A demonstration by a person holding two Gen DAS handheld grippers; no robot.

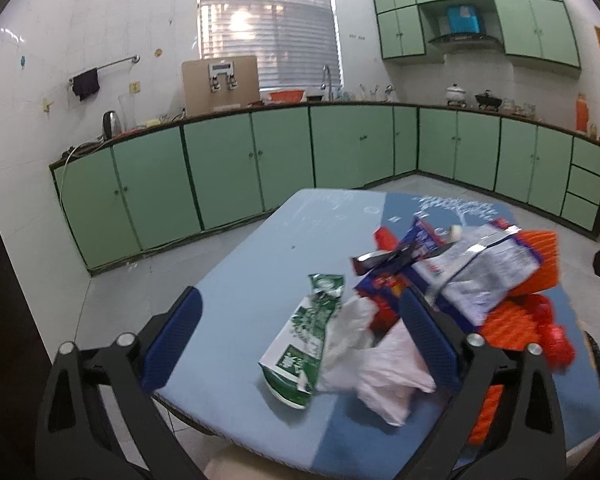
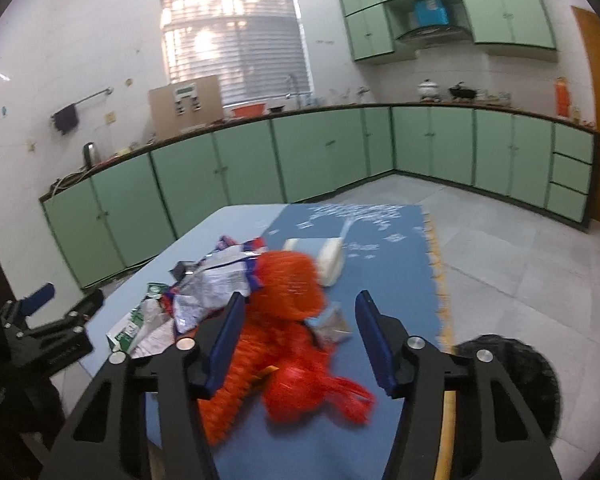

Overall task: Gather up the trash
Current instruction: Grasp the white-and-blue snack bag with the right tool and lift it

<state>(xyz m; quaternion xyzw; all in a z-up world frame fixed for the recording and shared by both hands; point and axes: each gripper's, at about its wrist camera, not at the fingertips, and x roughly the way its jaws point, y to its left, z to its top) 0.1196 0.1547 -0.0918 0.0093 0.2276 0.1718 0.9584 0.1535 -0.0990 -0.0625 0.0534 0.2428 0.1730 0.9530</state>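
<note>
Step in hand: the approach — both grippers hang over the near edge of the blue table (image 1: pixel 252 264), nothing gripped yet.
Right gripper (image 2: pixel 300 344): fingers partly open, pads clear of everything; the orange net bag (image 2: pixel 288 304) lies between them on the table, nearer the left finger.
Left gripper (image 1: pixel 300 340): fingers spread wide and empty; the green-and-white carton (image 1: pixel 300 344) and the crumpled white plastic bag (image 1: pixel 380 364) lie between them, the bag just beside the right finger.
Trash pile: behind these, the silver-lined snack wrappers (image 1: pixel 480 276) are heaped at the middle of the table, overlapping the net bag.
Far item: a pale wrapped pack (image 2: pixel 320 256) sits beyond the net bag.
Next move: judged, each gripper has to drop lower and close on soft, loose stuff — thin pieces may slip out.
Bin: a dark round container (image 2: pixel 512 384) at the near right, below the table edge, looks like the drop place.
</note>
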